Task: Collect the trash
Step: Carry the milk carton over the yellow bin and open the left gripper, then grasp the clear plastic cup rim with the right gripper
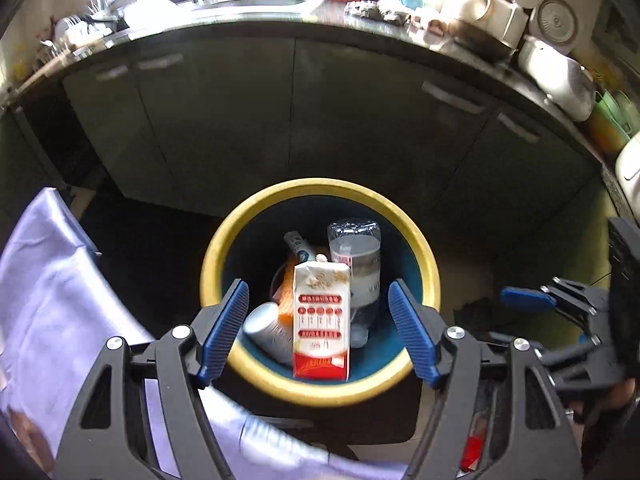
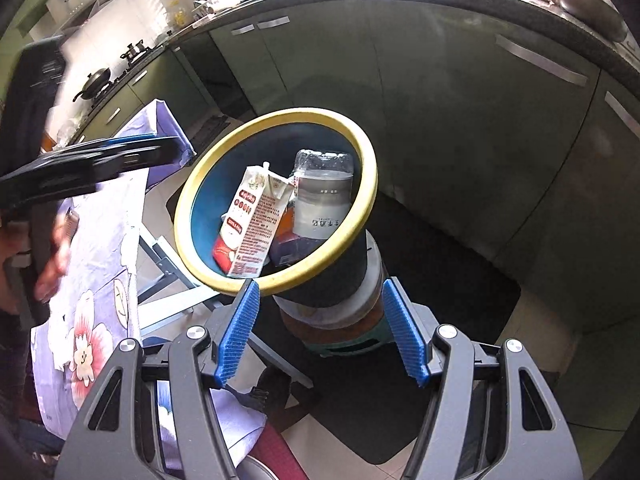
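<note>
A bin with a yellow rim (image 1: 320, 186) and a blue inside stands in front of the kitchen cabinets. In it lie a red-and-white milk carton (image 1: 320, 320), a clear plastic bottle (image 1: 356, 256), a silver can (image 1: 266, 330) and a small tube (image 1: 298, 246). My left gripper (image 1: 318, 286) hangs open above the bin, its blue pads clear of the carton on both sides. The right wrist view shows the carton (image 2: 250, 220) leaning inside the bin (image 2: 280, 114) beside the bottle (image 2: 320, 196). My right gripper (image 2: 320, 284) stands open and empty, low beside the bin.
A purple flowered cloth (image 2: 92, 280) covers a folding table left of the bin. The bin rests on a stacked stand (image 2: 344, 320) over a dark mat (image 2: 440, 280). Green cabinets (image 1: 280, 120) and a cluttered counter with a sink (image 1: 256, 0) run behind. A person's hand (image 2: 56, 264) is at the left.
</note>
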Tool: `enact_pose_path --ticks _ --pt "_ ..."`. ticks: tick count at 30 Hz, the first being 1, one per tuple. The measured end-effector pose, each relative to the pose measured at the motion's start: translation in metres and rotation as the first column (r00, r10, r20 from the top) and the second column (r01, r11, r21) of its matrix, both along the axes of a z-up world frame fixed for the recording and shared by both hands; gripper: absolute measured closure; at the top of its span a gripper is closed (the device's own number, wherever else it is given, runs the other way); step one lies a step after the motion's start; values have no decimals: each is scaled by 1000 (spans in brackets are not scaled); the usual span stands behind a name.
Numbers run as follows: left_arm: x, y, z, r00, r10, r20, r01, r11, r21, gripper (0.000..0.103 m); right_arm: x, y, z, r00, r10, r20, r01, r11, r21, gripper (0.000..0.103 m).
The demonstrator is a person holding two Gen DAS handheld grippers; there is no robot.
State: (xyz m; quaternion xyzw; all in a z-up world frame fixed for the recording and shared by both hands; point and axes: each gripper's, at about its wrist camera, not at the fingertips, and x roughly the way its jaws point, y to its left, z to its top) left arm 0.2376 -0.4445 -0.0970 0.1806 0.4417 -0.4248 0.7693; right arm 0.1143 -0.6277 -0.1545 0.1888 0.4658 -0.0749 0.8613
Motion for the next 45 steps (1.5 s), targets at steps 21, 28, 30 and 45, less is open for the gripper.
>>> enact_pose_path --ticks 21,28,30,45 --pt "-113 352 59 887 448 112 -431 891 -145 18 79 192 46 897 437 63 -432 898 -86 39" --pt "-129 419 59 830 537 151 -517 842 -152 16 143 333 50 726 681 93 -677 732 -78 54" --pt "-129 420 57 830 536 152 -517 843 -146 16 156 363 47 686 720 101 -712 694 -112 58" --pt "-127 427 40 848 516 117 -501 854 -139 16 193 450 28 554 831 52 -779 540 -317 95"
